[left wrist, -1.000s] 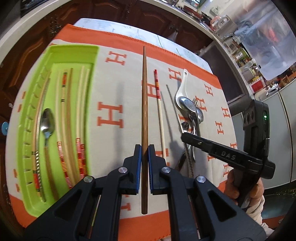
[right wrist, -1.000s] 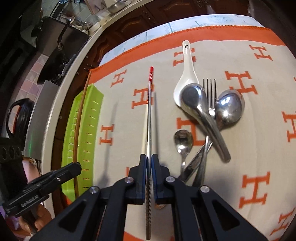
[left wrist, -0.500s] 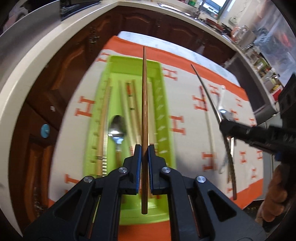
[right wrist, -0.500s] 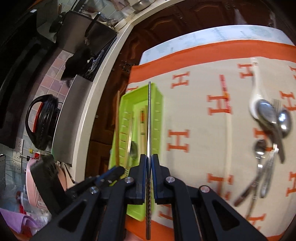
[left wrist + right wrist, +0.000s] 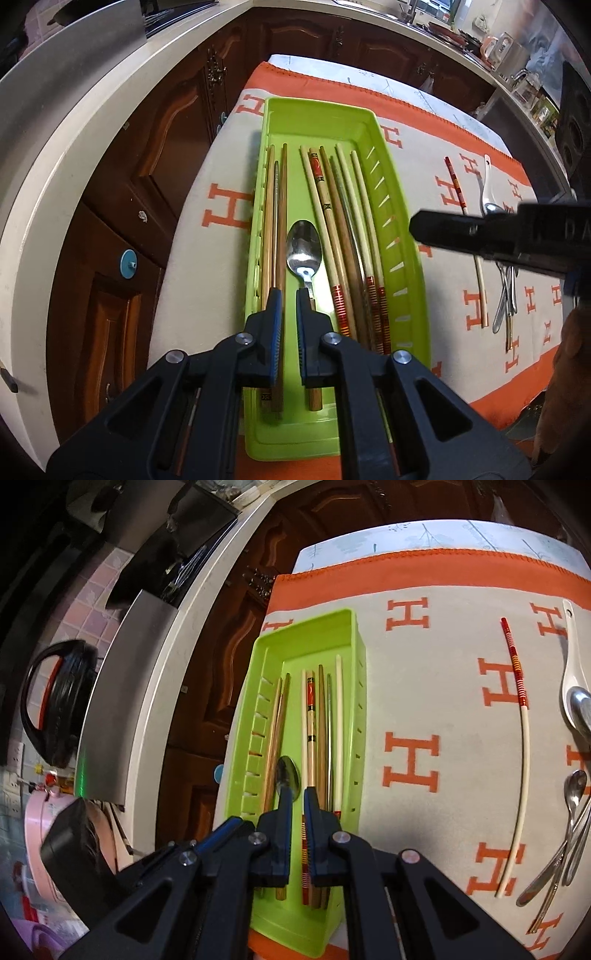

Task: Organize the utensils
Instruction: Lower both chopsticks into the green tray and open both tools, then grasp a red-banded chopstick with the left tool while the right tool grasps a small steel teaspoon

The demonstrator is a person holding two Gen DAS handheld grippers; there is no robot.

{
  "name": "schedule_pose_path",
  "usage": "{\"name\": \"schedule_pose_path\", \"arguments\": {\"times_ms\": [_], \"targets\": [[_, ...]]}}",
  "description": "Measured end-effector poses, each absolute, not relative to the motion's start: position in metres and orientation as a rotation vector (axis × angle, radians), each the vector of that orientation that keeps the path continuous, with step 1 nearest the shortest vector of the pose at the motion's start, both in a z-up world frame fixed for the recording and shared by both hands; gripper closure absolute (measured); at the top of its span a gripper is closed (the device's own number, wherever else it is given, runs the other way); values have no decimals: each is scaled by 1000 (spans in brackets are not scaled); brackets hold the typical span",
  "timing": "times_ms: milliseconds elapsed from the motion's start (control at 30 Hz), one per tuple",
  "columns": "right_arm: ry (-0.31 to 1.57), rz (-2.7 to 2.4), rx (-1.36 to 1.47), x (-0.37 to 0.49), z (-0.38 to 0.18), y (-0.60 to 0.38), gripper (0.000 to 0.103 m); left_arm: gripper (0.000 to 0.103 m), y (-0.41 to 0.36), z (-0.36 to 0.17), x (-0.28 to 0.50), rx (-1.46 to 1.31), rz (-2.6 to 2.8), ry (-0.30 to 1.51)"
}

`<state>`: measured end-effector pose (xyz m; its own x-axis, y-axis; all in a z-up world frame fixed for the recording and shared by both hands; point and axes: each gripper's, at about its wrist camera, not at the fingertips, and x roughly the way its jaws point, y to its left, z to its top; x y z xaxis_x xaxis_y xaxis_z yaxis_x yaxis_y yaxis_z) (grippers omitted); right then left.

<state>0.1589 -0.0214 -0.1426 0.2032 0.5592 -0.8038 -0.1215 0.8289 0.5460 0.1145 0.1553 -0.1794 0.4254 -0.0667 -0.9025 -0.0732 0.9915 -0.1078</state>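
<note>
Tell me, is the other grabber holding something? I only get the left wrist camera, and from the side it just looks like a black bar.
Observer: No. The right gripper is open, with nothing between its fingers, over the green tray.
Operator: What is hiding behind that black bar?
Observer: A little metal spoon lying on the cloth, beside some longer metal handles.
Operator: Is the stripy chopstick all in one piece?
Observer: Yes. The striped chopstick lies whole on the cloth, apart from the tray.
</note>
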Motion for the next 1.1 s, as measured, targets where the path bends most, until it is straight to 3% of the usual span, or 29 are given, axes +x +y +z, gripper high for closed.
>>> {"name": "schedule_pose_path", "arguments": {"times_ms": [433, 1100], "targets": [[1212, 476, 274, 121, -134, -35, 96, 97, 129, -161, 107, -119, -31, 1107], [1095, 336, 380, 62, -132, -168, 96, 97, 24, -149, 94, -10, -193, 1127]]}}
